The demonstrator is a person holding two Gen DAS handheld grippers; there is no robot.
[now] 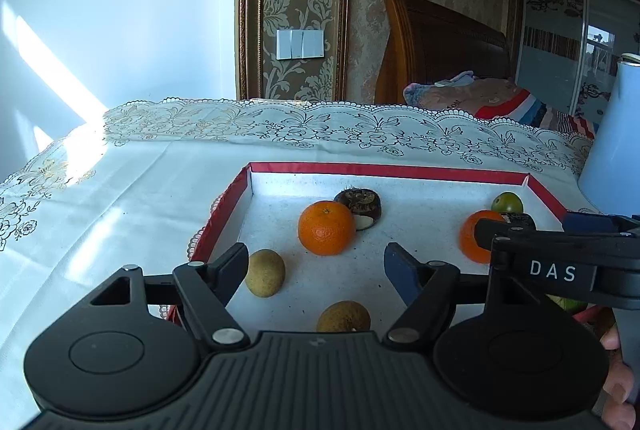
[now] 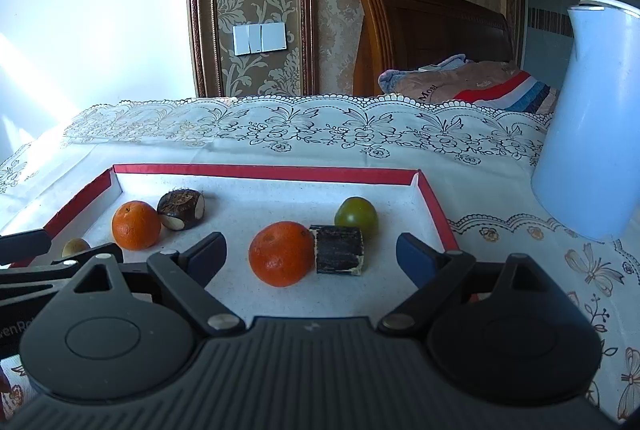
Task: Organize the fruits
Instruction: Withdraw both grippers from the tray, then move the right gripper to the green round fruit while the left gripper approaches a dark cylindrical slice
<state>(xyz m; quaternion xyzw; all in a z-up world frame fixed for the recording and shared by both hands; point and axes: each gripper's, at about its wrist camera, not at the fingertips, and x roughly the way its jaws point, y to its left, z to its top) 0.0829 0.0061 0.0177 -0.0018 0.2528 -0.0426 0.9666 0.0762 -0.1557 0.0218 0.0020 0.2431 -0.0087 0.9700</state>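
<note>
Two tools, both spread and holding nothing, over the red-rimmed tray (image 2: 264, 173). Right tool (image 2: 310, 254) lined up on the near orange (image 2: 281, 254); better to close slowly, since the dark block (image 2: 339, 250) touches it. Left tool (image 1: 316, 266) between two longans (image 1: 265, 273), far orange (image 1: 326, 228) ahead beside a chestnut (image 1: 359, 209). Green fruit (image 2: 356, 217) behind. Kettle (image 2: 592, 126) outside the tray on the counter, well apart.

In the tray (image 2: 436, 206): tangerine (image 2: 281, 253) in middle, sugarcane piece (image 2: 339, 250) touching on right, green fruit (image 2: 356, 217) behind; kettle (image 2: 592, 118) outside, right of tray.
</note>
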